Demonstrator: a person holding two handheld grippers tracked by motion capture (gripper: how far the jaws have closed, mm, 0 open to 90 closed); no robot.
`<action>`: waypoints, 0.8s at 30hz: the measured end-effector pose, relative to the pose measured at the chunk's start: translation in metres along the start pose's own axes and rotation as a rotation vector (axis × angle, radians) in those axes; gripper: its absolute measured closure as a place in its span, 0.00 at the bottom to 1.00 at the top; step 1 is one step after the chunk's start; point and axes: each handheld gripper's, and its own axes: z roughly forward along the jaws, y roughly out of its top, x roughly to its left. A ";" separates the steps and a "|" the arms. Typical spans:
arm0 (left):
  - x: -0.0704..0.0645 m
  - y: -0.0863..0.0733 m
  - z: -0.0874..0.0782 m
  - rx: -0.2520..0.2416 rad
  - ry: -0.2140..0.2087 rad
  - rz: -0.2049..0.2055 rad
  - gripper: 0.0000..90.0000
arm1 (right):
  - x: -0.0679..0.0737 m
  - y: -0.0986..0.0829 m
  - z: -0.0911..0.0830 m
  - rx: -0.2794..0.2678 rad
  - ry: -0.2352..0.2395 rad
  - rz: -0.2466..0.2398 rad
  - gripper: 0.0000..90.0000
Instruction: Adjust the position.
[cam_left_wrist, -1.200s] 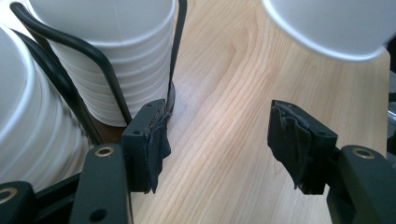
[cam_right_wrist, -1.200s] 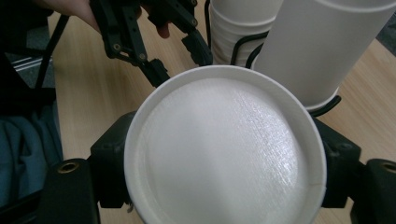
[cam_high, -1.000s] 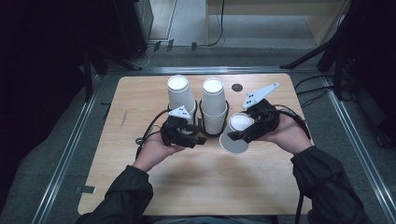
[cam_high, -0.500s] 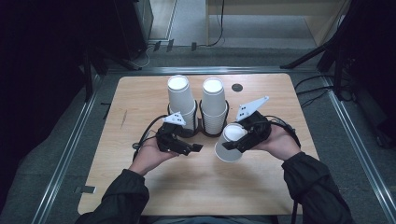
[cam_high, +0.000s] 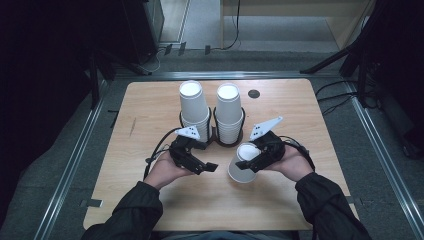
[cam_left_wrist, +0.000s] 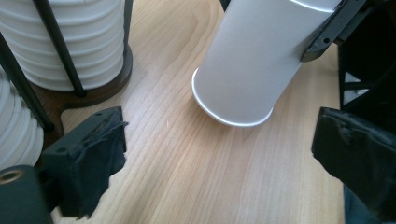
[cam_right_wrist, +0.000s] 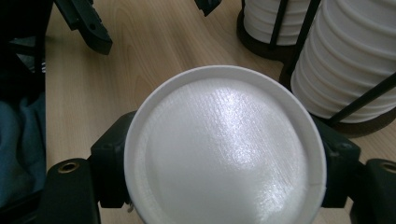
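High view: a person is holding two grippers over a wooden surface (cam_high: 150, 110). The right gripper (cam_high: 256, 162) is pinching a single white paper cup (cam_high: 243, 165), held tilted with its closed base facing up and its open mouth down toward the surface, in front of the rack. The left gripper (cam_high: 212, 166) is hovering just beside the cup with its jaws spread and nothing between them. Behind both, a dark wire rack (cam_high: 216, 131) is holding two stacks of cups (cam_high: 194, 107), bases up.

Left gripper view: the two black jaws are standing wide apart, empty. The cup (cam_left_wrist: 254, 60) is hanging tilted ahead of them, its rim just above the surface (cam_left_wrist: 187, 177), with a jaw of the other gripper pressing on its side.

Right gripper view: the cup's base (cam_right_wrist: 224, 149) is sitting between the two jaws, which are closing on its wall from either side. The rack and its stacks (cam_right_wrist: 355, 65) are standing close by.

Risk assessment: the wall is thin paper, so excess squeeze would likely crush it, and too light a hold on the tapered wall could let the cup slip. A careless sweep could also knock the rack.

Markings: no brand, label or writing is legible on the cups, rack or grippers.
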 end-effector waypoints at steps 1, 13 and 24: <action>0.000 0.000 0.003 0.019 -0.002 0.004 0.04 | 0.000 -0.001 0.001 -0.001 0.001 0.005 0.27; -0.009 0.006 0.023 0.061 -0.044 0.096 0.04 | 0.002 -0.006 0.005 -0.064 0.036 0.041 0.27; -0.008 0.012 0.041 0.092 -0.086 0.131 0.04 | 0.000 -0.001 -0.006 -0.135 0.065 0.029 0.27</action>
